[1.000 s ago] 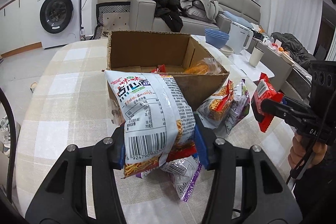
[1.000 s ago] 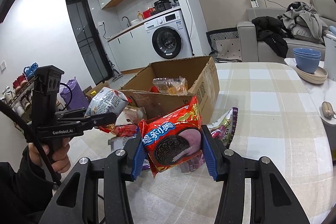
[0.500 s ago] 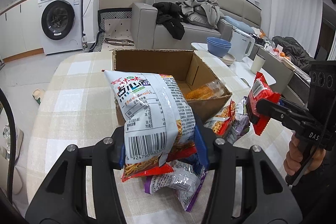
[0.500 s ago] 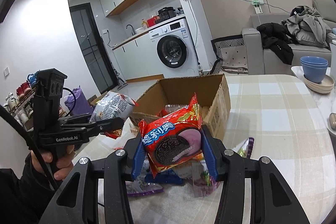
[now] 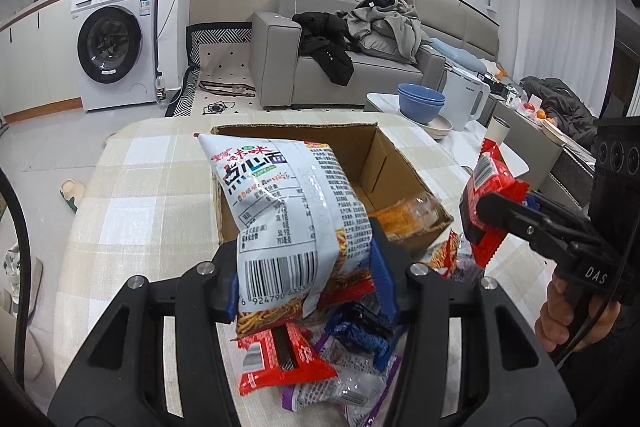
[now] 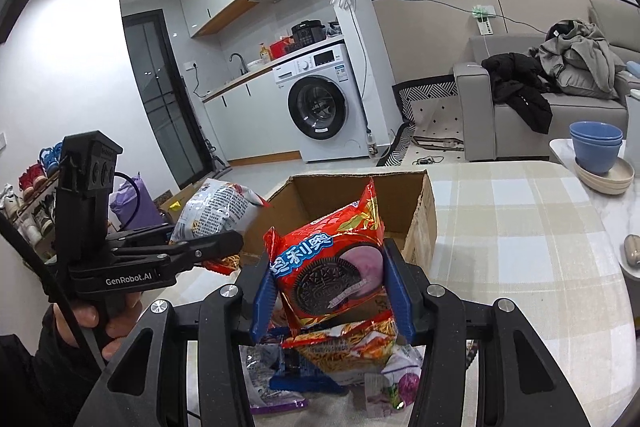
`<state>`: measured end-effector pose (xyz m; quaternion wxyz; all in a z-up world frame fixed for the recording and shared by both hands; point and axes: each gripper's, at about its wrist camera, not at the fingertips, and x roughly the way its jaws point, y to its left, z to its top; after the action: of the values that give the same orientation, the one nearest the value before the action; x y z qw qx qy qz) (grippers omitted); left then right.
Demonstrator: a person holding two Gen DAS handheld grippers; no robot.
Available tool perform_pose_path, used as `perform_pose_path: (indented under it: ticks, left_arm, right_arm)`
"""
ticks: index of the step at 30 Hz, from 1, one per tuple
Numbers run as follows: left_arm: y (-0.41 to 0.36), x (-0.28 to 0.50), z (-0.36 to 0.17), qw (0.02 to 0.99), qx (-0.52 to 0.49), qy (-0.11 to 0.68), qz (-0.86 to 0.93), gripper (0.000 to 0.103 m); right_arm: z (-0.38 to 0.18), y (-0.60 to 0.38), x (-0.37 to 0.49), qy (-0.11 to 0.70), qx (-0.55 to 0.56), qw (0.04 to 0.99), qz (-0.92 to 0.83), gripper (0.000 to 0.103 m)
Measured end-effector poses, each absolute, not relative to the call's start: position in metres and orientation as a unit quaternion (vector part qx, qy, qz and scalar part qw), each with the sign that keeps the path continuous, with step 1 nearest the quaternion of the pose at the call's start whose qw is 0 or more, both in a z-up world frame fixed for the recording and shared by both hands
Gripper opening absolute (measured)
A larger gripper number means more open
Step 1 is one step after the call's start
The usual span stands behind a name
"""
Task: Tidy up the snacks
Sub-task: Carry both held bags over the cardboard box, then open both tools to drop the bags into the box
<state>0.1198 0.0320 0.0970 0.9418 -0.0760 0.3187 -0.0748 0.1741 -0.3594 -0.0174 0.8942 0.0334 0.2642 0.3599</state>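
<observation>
My left gripper [image 5: 306,277] is shut on a white noodle-snack bag [image 5: 288,211] and holds it in the air in front of the open cardboard box [image 5: 400,163]. My right gripper [image 6: 330,291] is shut on a red Oreo pack [image 6: 332,267], held above the snack pile, near the box [image 6: 420,219]. In the left wrist view the right gripper [image 5: 486,215] is at the right of the box with the red pack [image 5: 488,183]. In the right wrist view the left gripper [image 6: 224,241] holds its bag [image 6: 216,207] left of the box. An orange snack bag [image 5: 404,219] lies inside the box.
Several loose snack packs [image 5: 320,355] lie on the checked tablecloth [image 5: 152,195] below both grippers, also in the right wrist view [image 6: 344,351]. Blue bowls [image 6: 596,147] on a plate and a white kettle [image 5: 466,99] stand at the table's far right.
Both grippers have risen with their packs and now look further down into the box. More of the loose snack pile shows beneath them.
</observation>
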Motion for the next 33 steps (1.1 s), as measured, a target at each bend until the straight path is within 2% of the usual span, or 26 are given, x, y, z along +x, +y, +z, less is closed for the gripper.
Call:
perform_pose_path:
  ticks: [19, 22, 27, 29, 32, 33]
  left_arm:
    - [0.035, 0.177, 0.069, 0.935, -0.074, 0.341, -0.061, 0.048]
    - [0.032, 0.178, 0.065, 0.934, -0.075, 0.344, -0.06, 0.048]
    - [0.028, 0.18, 0.062, 0.934, -0.074, 0.344, -0.057, 0.048]
    - [0.027, 0.183, 0.06, 0.933, -0.072, 0.349, -0.053, 0.053]
    - [0.021, 0.182, 0.06, 0.933, -0.062, 0.35, -0.059, 0.067]
    - [0.018, 0.178, 0.06, 0.934, -0.058, 0.347, -0.062, 0.078]
  right_arm:
    - [-0.042, -0.315, 0.218, 0.305, 0.005, 0.893, 0.33, 0.049]
    - [-0.04, -0.314, 0.212, 0.3, -0.014, 0.896, 0.326, 0.052]
    - [-0.033, -0.331, 0.198, 0.279, -0.014, 0.904, 0.323, 0.066]
    - [-0.032, -0.342, 0.192, 0.273, -0.009, 0.907, 0.32, 0.076]
    - [-0.032, -0.36, 0.186, 0.27, -0.006, 0.911, 0.312, 0.087]
    - [-0.034, -0.368, 0.184, 0.27, -0.004, 0.913, 0.306, 0.091]
